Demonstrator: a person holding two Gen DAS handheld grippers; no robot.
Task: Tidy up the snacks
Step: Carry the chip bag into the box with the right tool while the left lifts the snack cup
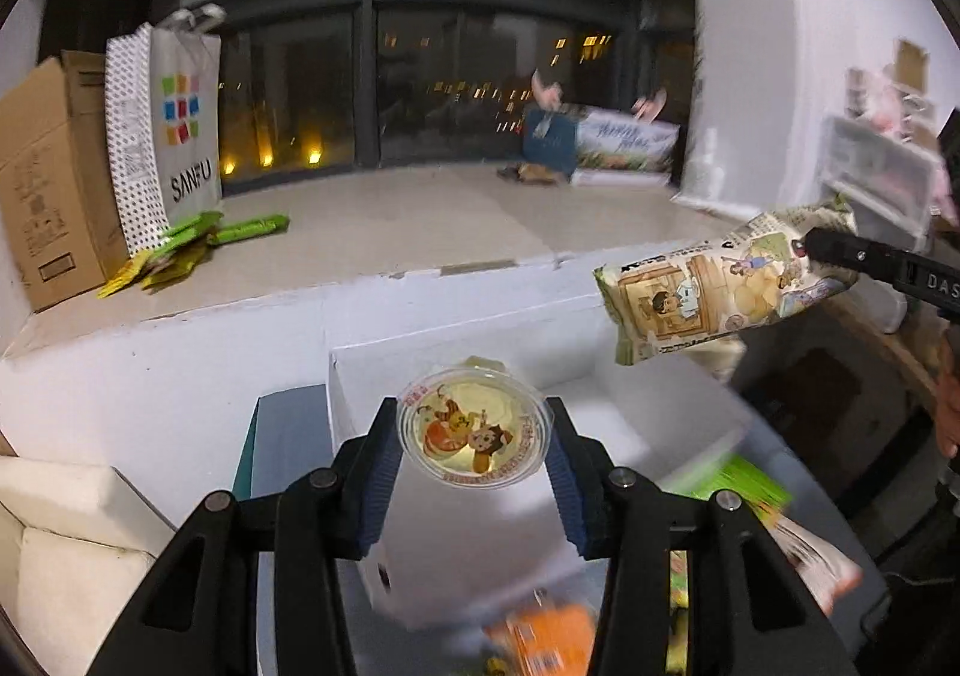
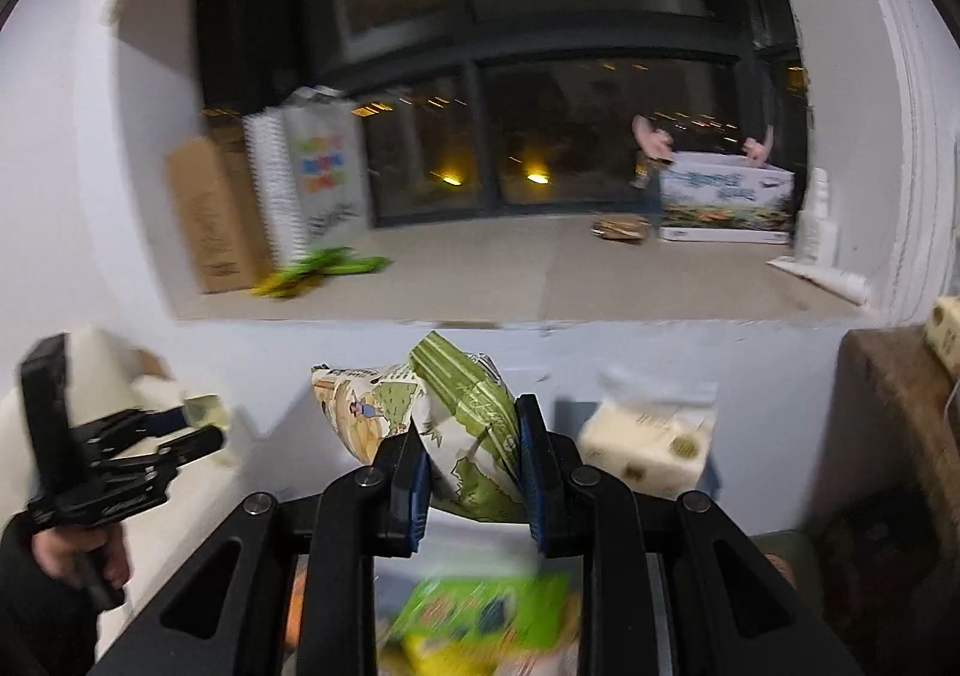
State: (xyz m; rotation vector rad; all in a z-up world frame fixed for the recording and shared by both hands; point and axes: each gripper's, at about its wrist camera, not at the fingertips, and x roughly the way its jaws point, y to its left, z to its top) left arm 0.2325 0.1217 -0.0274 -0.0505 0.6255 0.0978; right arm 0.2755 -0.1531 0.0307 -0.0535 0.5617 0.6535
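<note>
My left gripper (image 1: pixel 474 436) is shut on a round jelly cup (image 1: pixel 474 427) with a cartoon lid, held over an open white box (image 1: pixel 360 370). My right gripper (image 2: pixel 471 472) is shut on a green and cream cartoon snack bag (image 2: pixel 474 436), held in the air. That bag (image 1: pixel 714 286) also shows at the right of the left wrist view, pinched by the right gripper's fingers (image 1: pixel 840 253). The left gripper (image 2: pixel 180 436) shows at the left of the right wrist view.
Blurred green and orange snack packs (image 2: pixel 480 616) lie below. A window ledge (image 1: pixel 390 220) holds a cardboard box (image 1: pixel 48 178), a SANFU bag (image 1: pixel 180 129), green packets (image 1: pixel 198 244) and a printed carton (image 1: pixel 624 147). A tissue pack (image 2: pixel 648 442) sits right.
</note>
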